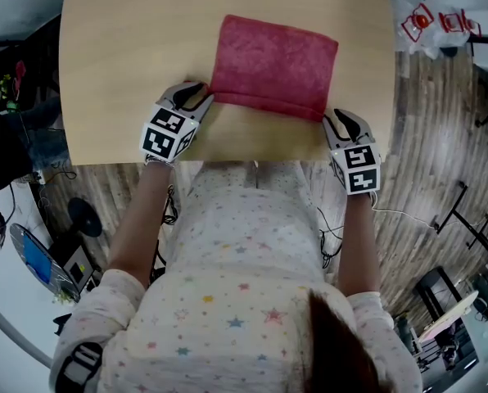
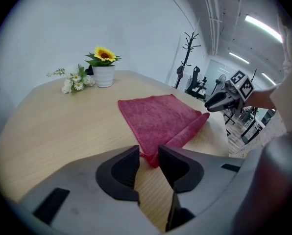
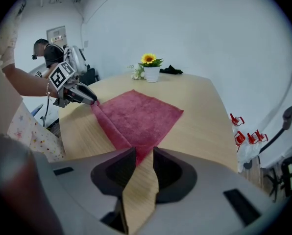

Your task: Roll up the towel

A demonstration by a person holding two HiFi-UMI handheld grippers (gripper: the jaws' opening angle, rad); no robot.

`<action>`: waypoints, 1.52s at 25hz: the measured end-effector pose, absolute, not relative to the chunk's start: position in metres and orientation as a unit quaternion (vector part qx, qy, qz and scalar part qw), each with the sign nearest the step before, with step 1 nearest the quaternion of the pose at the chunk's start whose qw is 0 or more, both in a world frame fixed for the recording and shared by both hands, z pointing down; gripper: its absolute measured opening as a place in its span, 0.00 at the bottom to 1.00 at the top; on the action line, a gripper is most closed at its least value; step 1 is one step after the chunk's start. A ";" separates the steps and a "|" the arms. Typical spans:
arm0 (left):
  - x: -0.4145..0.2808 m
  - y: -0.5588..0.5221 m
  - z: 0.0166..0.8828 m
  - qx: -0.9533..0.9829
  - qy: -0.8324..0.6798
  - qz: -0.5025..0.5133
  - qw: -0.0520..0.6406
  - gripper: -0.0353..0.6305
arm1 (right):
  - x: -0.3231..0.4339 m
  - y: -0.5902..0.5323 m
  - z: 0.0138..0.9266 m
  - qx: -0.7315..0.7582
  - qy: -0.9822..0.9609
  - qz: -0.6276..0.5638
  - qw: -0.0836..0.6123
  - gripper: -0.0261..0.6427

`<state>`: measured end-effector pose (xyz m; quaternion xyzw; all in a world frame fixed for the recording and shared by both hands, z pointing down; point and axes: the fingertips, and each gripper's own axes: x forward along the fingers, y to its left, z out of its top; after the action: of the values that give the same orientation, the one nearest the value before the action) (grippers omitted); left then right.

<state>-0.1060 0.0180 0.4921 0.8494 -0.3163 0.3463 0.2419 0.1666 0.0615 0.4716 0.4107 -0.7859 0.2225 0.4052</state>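
The left gripper and right gripper sit half-open astride the red towel's 6 o'clock fold; unpinched, it may unroll.

Bright, even indoor light falls from ceiling strip lights. It leaves the table free of glare, with only a thin soft shadow along the near fold of the towel. Both gripper views are fisheye, with bent lines and black corners, and whatever sits closest to the lens is blurred. The head view is sharp.
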 end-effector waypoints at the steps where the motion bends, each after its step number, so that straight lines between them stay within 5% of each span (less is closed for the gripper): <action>1: -0.109 0.018 0.491 0.848 -0.323 0.348 0.237 0.23 | 0.166 0.062 0.469 0.412 -0.788 0.219 0.403 0.20; 10: -0.094 0.029 0.456 0.880 -0.313 0.312 0.171 0.21 | 0.119 0.075 0.450 0.365 -0.831 0.185 0.378 0.19; 17: -0.067 0.063 0.473 0.893 -0.248 0.346 0.145 0.21 | 0.102 0.099 0.478 0.323 -0.831 0.169 0.421 0.23; 26: -0.070 0.063 0.499 0.880 -0.242 0.390 0.122 0.31 | 0.106 0.093 0.495 0.314 -0.818 0.131 0.464 0.22; 31: -0.073 0.049 0.494 0.883 -0.250 0.380 0.120 0.17 | 0.113 0.086 0.491 0.322 -0.821 0.145 0.449 0.08; 38: -0.082 0.030 0.489 0.877 -0.280 0.366 0.138 0.12 | 0.116 0.071 0.485 0.330 -0.821 0.189 0.425 0.06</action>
<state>-0.0823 0.0298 0.4890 0.8766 -0.2798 0.3663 0.1381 0.1162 0.0713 0.4854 0.3300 -0.8215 0.1887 0.4250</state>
